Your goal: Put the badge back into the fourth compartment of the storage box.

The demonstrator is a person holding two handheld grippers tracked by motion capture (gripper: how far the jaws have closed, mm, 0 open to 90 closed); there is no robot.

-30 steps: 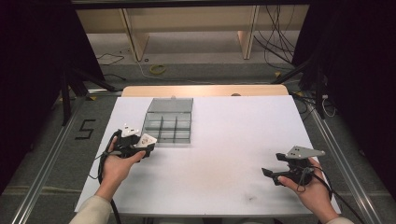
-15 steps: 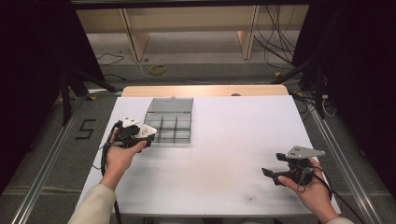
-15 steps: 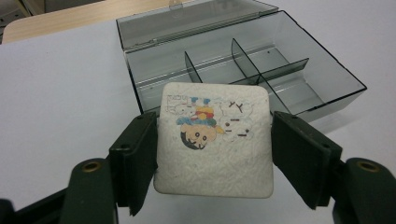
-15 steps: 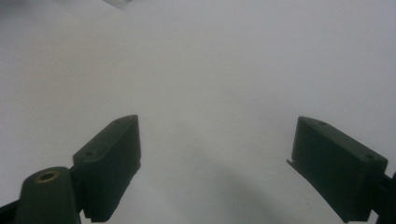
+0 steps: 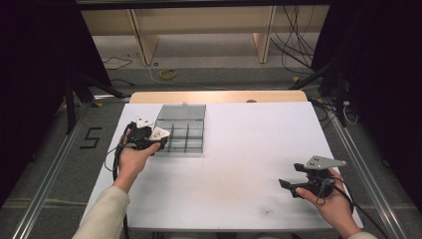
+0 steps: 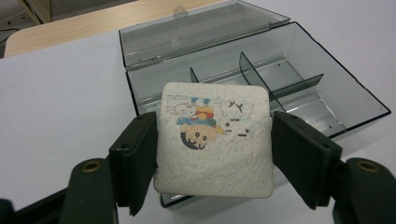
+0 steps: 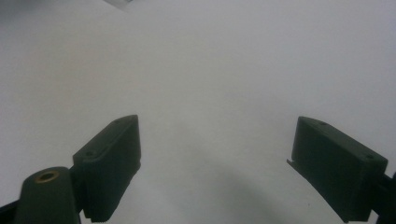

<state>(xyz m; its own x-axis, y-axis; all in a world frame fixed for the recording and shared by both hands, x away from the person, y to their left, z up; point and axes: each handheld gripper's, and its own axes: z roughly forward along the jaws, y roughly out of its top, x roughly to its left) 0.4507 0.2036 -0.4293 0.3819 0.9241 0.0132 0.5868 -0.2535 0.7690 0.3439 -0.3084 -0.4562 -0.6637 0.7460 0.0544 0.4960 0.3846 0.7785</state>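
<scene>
High view: the white table [image 5: 234, 164] carries a clear grey plastic box [image 5: 185, 130] with its lid laid open flat at the far side and dividers splitting it into compartments. The left hand-held gripper [image 5: 149, 139] sits at the box's near left corner, in the person's left hand [image 5: 130, 158]. Left gripper view has its jaws closed on a square white coaster [image 6: 215, 140] printed with a cartoon figure, held just in front of and above the box [image 6: 261, 88]. Well apart, near the table's right edge, the right hand-held gripper [image 5: 291, 185] has its jaws spread wide around nothing, bare table [image 7: 210, 84] beyond them.
</scene>
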